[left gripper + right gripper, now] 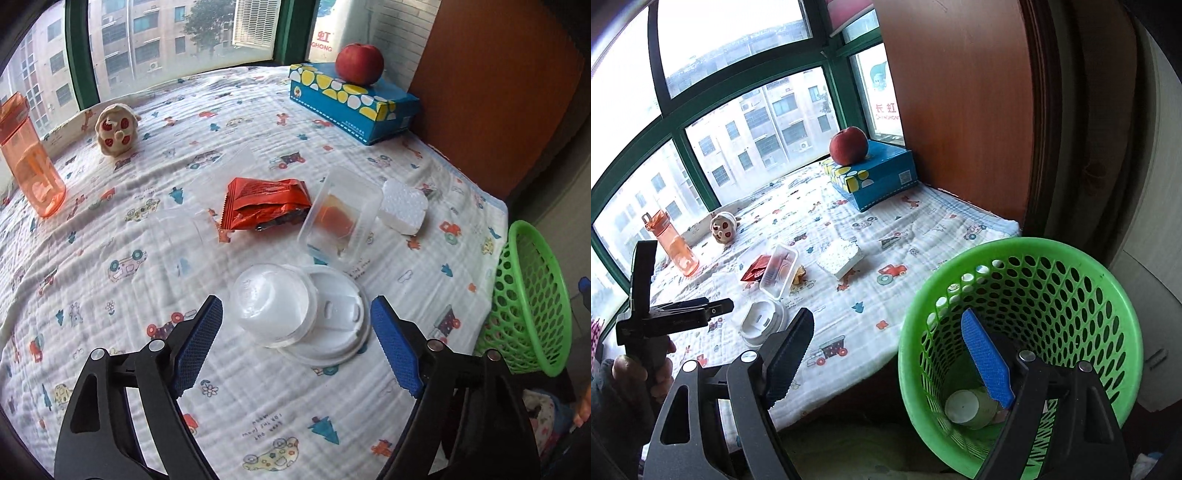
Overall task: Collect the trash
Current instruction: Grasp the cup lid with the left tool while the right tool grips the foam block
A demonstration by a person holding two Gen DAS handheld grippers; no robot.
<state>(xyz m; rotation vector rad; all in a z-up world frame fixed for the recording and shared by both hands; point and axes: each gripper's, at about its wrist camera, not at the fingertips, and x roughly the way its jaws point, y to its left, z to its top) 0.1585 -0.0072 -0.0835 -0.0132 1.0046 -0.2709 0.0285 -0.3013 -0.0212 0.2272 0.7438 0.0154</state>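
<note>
Our left gripper (296, 349) nearest, jaws wide, nothing gripped, straddling clear cup (271, 303) on lid (338, 332). We see red wrapper (264, 206), clear box (341, 218), foam (404, 206) farther. Our right gripper (887, 360) wide, empty, above green basket (1052, 295) at right.

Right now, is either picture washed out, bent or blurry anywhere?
Right wrist view: the upper window panes are blown out to white, and the dark green window frame curves from fisheye. Left wrist view: evenly lit and sharp, corners vignetted black.

printed cloth (122, 236) bears wrapper (266, 201), clear tray (338, 218), foam (404, 208), bottle (27, 155).
</note>
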